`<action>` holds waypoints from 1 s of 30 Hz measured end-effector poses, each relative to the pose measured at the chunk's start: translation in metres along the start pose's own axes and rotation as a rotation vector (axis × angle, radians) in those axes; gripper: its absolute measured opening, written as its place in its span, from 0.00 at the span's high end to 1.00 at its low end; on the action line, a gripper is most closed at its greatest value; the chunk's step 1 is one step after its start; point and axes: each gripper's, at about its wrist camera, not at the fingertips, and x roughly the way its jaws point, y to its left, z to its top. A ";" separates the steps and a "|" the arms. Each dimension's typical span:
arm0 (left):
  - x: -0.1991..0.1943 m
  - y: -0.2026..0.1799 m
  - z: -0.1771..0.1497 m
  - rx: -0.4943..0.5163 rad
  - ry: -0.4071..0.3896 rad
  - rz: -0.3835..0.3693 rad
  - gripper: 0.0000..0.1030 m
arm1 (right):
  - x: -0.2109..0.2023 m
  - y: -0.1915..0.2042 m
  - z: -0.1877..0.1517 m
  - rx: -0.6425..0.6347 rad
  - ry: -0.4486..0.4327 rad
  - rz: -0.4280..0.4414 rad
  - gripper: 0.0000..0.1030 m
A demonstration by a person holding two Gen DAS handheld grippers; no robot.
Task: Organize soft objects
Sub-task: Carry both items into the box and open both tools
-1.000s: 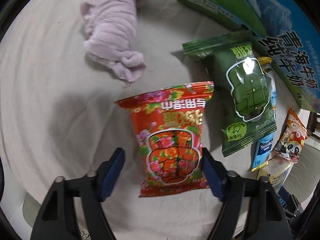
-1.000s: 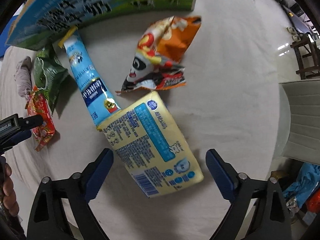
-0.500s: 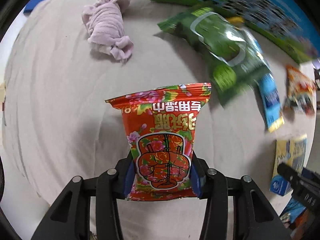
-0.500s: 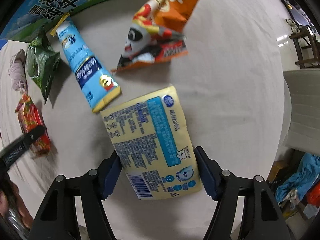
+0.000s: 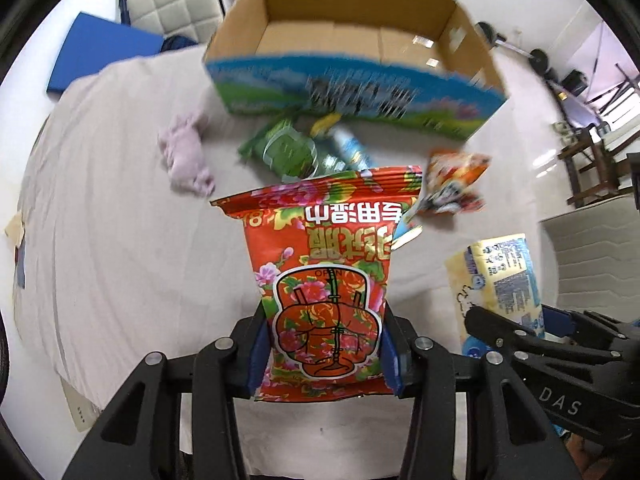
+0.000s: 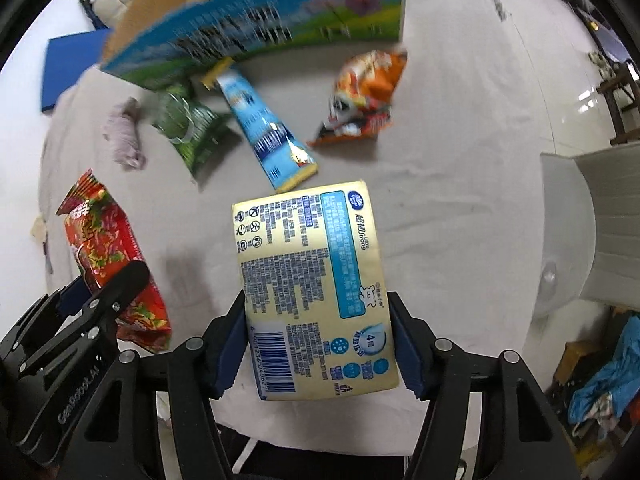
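At lower center of the left wrist view, the left claw clamps the bottom of a red floral snack bag, its blue pads pressed against both sides and the bag lifted off the grey-clothed bench. At lower center of the right wrist view, the right claw grips a yellow wipes pack the same way, barcode end nearest the camera, raised above the cloth. Each claw shows at the edge of the other's view, with its load.

On the cloth, mid-frame in the right wrist view, lie 4 loose items: a lilac cloth bundle at left, a green snack bag beside it, a long blue packet partly overlapping the green bag, and an orange panda bag to the right. Across the top of both views stands an open cardboard box with blue and green printed sides, blurred.
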 end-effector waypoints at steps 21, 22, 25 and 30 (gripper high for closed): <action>0.008 0.038 0.294 0.065 -0.058 -0.220 0.59 | -0.135 0.041 0.203 -0.001 -0.278 0.006 0.36; 0.013 0.036 0.300 0.065 -0.046 -0.230 0.59 | -0.128 0.040 0.217 0.003 -0.274 -0.008 0.36; 0.045 0.033 0.327 0.062 0.010 -0.252 0.59 | -0.108 0.039 0.252 0.007 -0.261 -0.030 0.36; 0.092 0.025 0.357 0.071 0.102 -0.286 0.59 | -0.060 0.035 0.310 0.019 -0.233 -0.077 0.36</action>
